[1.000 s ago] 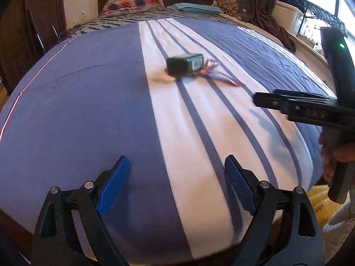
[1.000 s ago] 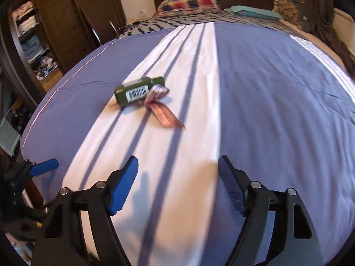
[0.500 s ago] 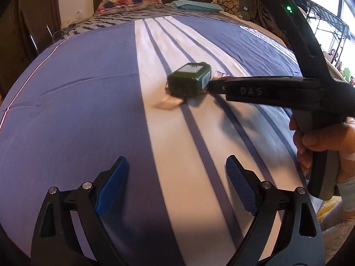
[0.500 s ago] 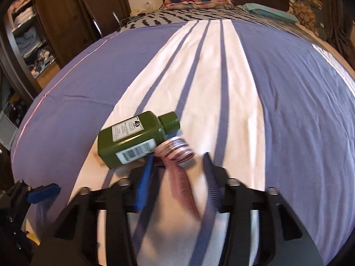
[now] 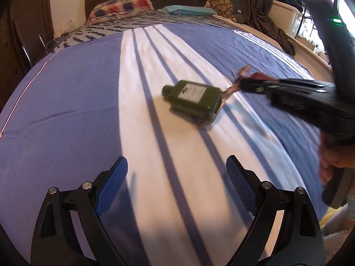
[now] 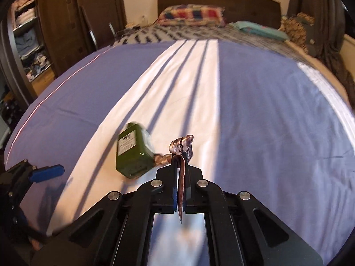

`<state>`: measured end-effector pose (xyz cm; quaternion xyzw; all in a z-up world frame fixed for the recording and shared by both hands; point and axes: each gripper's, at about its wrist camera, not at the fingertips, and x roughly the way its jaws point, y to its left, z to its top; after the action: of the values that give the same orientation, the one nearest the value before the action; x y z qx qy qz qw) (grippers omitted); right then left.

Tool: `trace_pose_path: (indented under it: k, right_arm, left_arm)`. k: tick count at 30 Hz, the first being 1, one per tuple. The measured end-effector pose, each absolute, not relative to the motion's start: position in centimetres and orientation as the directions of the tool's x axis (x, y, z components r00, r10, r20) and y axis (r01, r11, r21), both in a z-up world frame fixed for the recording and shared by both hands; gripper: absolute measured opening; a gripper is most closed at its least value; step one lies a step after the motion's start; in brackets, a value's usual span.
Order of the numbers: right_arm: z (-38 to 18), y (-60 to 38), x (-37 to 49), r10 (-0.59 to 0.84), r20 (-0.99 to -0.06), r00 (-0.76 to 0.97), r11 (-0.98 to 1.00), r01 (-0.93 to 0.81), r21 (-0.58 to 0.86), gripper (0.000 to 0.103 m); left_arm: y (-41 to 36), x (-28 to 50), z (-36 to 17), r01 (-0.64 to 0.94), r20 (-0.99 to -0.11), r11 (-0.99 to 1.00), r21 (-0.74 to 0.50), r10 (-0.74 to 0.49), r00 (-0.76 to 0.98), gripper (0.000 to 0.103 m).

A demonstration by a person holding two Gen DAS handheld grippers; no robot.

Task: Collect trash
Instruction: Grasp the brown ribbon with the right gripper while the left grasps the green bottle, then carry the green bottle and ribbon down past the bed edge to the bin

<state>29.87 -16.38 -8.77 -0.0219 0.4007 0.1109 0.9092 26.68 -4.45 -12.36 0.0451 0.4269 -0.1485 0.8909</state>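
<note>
- The right gripper [image 6: 182, 166] sits low in the centre of the right wrist view, its jaws pressed together on a thin striped brown wrapper [image 6: 180, 153].
- The wrapper stands on edge between the jaws. One end curls up above them, and the other runs down between the fingers towards the bottom of the frame.
- In the left wrist view the same gripper [image 5: 246, 85] comes in from the right edge. The wrapper [image 5: 241, 72] sticks out past its tip, blurred.
- A green bottle [image 6: 133, 153] lies on its side just left of the right gripper. Its label faces up and its cap points to the upper left.
- A twisted bit of wrapper shows between the bottle's base and the jaws; whether it touches the bottle cannot be told.
- In the left wrist view the bottle [image 5: 193, 99] is at mid-frame, blurred, on the white band of the bedspread [image 5: 66, 110].
- The left gripper [image 5: 177, 188] fills the bottom of its own view. Its blue pads [image 5: 112, 187] are spread wide with nothing between them, above the bedspread.
- In the right wrist view one blue pad of the left gripper [image 6: 47, 173] shows at the lower left edge.
- Pillows [image 6: 190, 14] lie at the headboard, top centre of the frame.
- A hand [image 5: 335, 157] grips the right gripper's handle at the right edge of the left wrist view.
</note>
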Motion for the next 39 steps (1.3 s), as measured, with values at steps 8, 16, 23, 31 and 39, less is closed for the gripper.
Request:
trace_pose_path:
  k: [8,16,23,31,39]
  right_arm:
    - [-5.9,-21.9,29.2,0.102,-0.695,0.711,0.989,-0.146,-0.004,0.004]
    - [-6.5,-24.5,29.4,0.101,-0.697,0.710,0.990,-0.138,0.002,0.004]
    - [-7.7,-25.0,30.5,0.114,-0.707,0.698,0.989,-0.144,0.018,0.004]
    - [-8.1,-25.5,30.3,0.112,-0.709,0.696,0.991,-0.131,0.028,0.004]
    - [-7.0,-25.1,26.9,0.124,-0.698,0.705,0.990,-0.140,0.035,0.004]
  left_arm:
    - [-6.9,29.8,-11.9,0.323,-0.769,0.945,-0.048,-0.242,0.592,0.086]
    - [-8.5,34.3,-13.9,0.306,-0.792,0.949,-0.072,-0.241,0.561,0.088]
    - [-9.6,37.2,-14.8,0.300,-0.802,0.951,-0.069,-0.232,0.551,0.091]
    - [-9.7,36.8,-14.9,0.304,-0.798,0.952,-0.045,-0.217,0.562,0.082]
    - [-8.0,31.4,-13.2,0.298,-0.782,0.953,-0.050,-0.223,0.582,0.082]
